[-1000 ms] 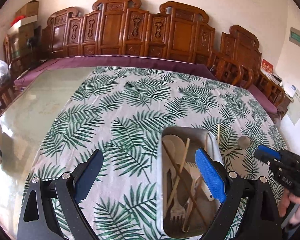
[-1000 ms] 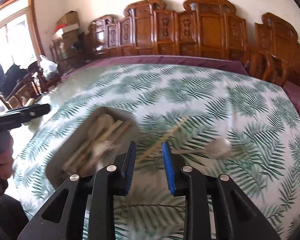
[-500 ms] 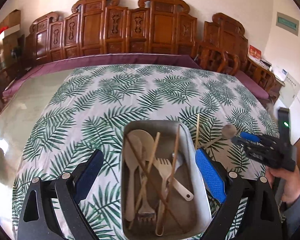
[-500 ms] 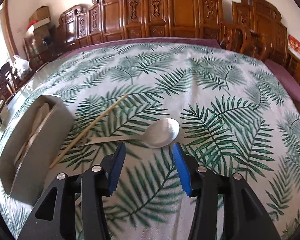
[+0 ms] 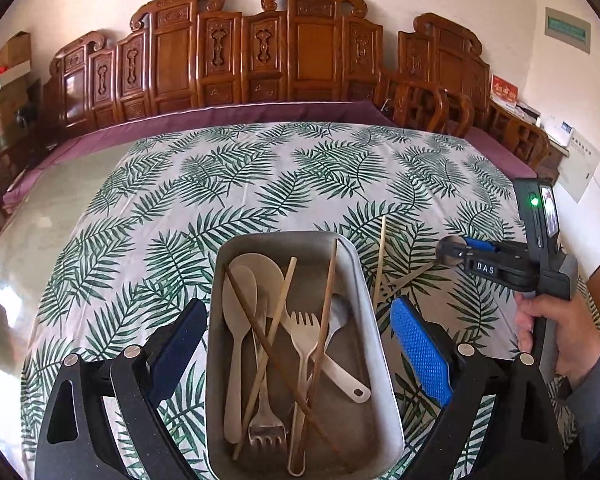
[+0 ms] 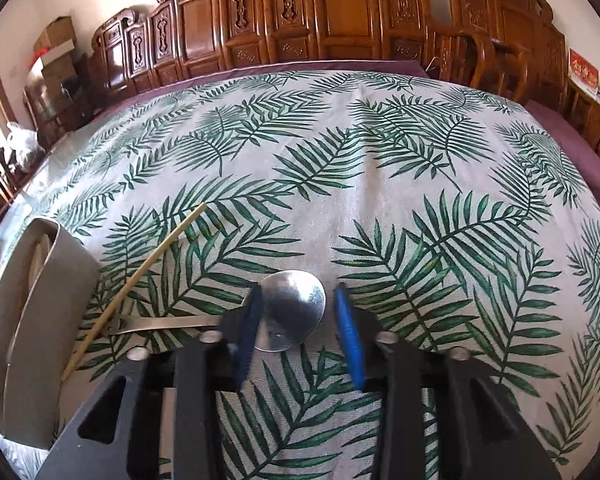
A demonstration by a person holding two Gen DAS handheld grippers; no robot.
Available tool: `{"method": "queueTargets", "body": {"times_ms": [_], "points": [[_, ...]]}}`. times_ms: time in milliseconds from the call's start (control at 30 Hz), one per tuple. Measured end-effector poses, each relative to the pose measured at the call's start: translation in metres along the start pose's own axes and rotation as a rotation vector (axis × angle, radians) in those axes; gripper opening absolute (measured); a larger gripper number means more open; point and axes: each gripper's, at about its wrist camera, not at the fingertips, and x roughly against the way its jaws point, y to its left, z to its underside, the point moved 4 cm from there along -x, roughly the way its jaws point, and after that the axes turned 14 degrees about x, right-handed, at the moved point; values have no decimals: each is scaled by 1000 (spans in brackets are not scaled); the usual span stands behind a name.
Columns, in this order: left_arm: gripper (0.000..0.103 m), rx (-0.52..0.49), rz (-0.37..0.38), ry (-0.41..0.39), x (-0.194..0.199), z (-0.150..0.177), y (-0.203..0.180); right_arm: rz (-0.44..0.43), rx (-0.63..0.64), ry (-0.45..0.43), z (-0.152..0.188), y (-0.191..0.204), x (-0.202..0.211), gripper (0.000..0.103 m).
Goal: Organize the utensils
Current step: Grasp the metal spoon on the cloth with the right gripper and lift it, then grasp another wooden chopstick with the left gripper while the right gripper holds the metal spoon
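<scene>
A grey metal tray (image 5: 223,280) holds several spoons, forks and chopsticks. My left gripper (image 5: 297,344) is open, its jaws straddling the tray's near half without touching it. A metal spoon (image 6: 293,314) lies on the leaf-print cloth right of the tray (image 6: 39,320), its handle pointing toward the tray. A light bamboo chopstick (image 6: 139,276) lies across that handle; it also shows in the left wrist view (image 5: 380,262). My right gripper (image 6: 295,316) is open, its jaws either side of the spoon bowl. The right gripper (image 5: 466,250) shows in the left wrist view at the spoon.
The leaf-print cloth (image 6: 380,184) covers most of a glass-topped table with a purple border. Carved wooden chairs (image 5: 259,52) line the far edge. A hand (image 5: 556,332) holds the right gripper's handle.
My right gripper moved forward and down, so its open jaws now flank the spoon bowl. My left gripper shifted left, so the tray now sits centred between its jaws.
</scene>
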Motion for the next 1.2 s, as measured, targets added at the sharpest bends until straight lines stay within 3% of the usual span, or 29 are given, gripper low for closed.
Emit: {"method": "queueTargets", "body": {"times_ms": [233,600,867,933,1200], "points": [[89,-19,-14,20,0,4,-17,-74,-28,-20,3,-15,8,9],[88,-95,-21,65,-35,-19,-69,-209,-38,-98,3,-47,54,4],[56,-155,-8,157,-80,-23,-109,-247,-55,-88,20,-72,75,3],[45,-164,-22,183,-95,-21,-114,-248,-65,-93,23,-78,81,3],[28,-147,-65,307,-134,-10,-116,-266,-84,-112,24,-84,91,3]]}}
